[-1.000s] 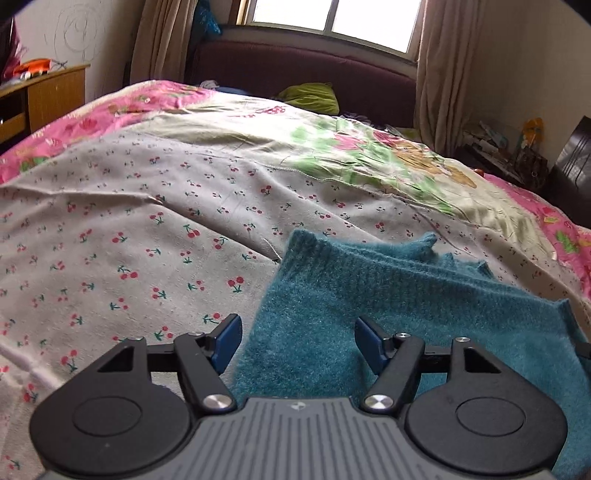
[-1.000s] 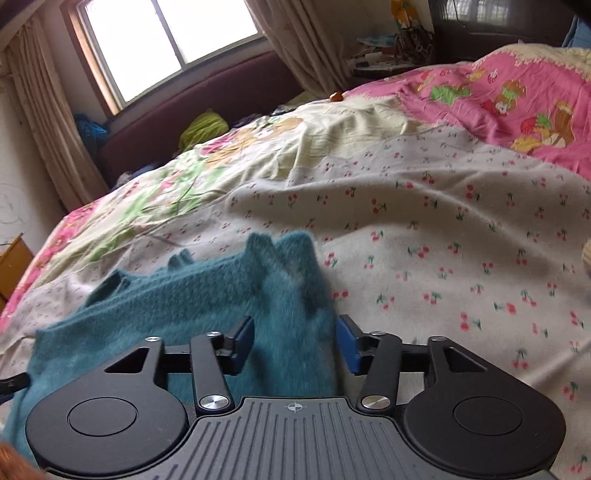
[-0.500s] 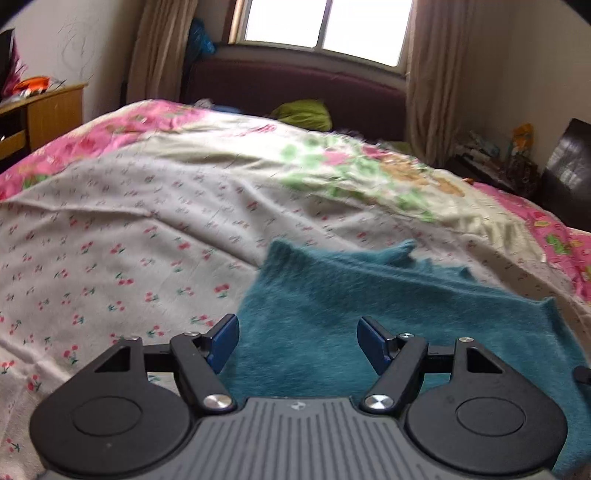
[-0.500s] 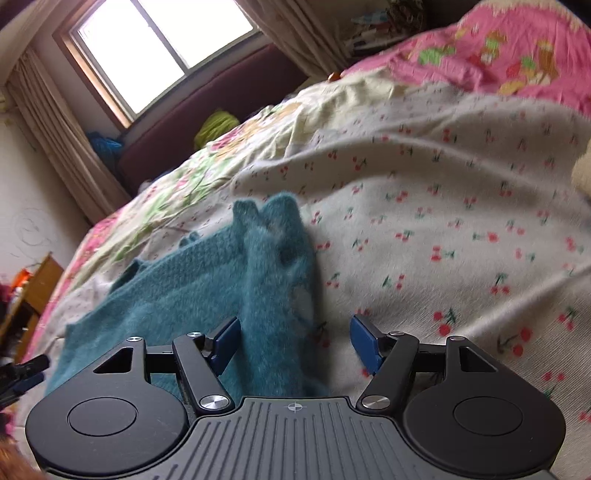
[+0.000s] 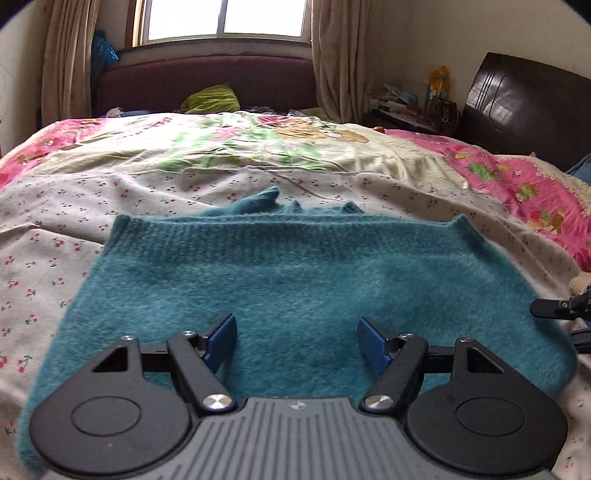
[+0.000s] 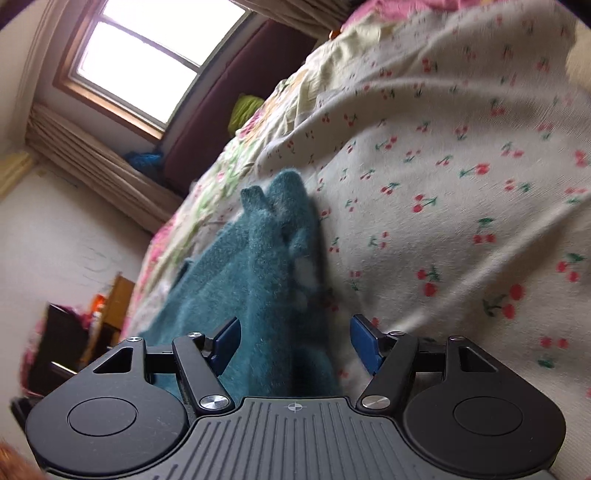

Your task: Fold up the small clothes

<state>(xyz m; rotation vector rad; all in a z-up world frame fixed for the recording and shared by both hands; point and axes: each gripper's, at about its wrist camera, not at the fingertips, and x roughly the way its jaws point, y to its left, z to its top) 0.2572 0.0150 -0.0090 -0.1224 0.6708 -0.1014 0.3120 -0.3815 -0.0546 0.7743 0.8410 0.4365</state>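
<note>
Lying flat on the cherry-print bedspread (image 5: 55,236), the teal sweater (image 5: 295,280) (no readable label) sits under both wide-open tools: left tool (image 5: 297,341), right tool (image 6: 295,341).

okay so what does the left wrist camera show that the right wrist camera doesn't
Only the left wrist view shows the whole spread of the teal sweater with its ribbed hem, the dark headboard, the cluttered nightstand, and the tip of the right gripper at the sweater's edge.

Only the right wrist view shows a wooden desk by the wall and the sweater's side edge bunched up, seen end-on.

Both show the sweater lying on the cherry-print bedspread, the window, the green cloth beneath it, and open jaws gripping nothing.
</note>
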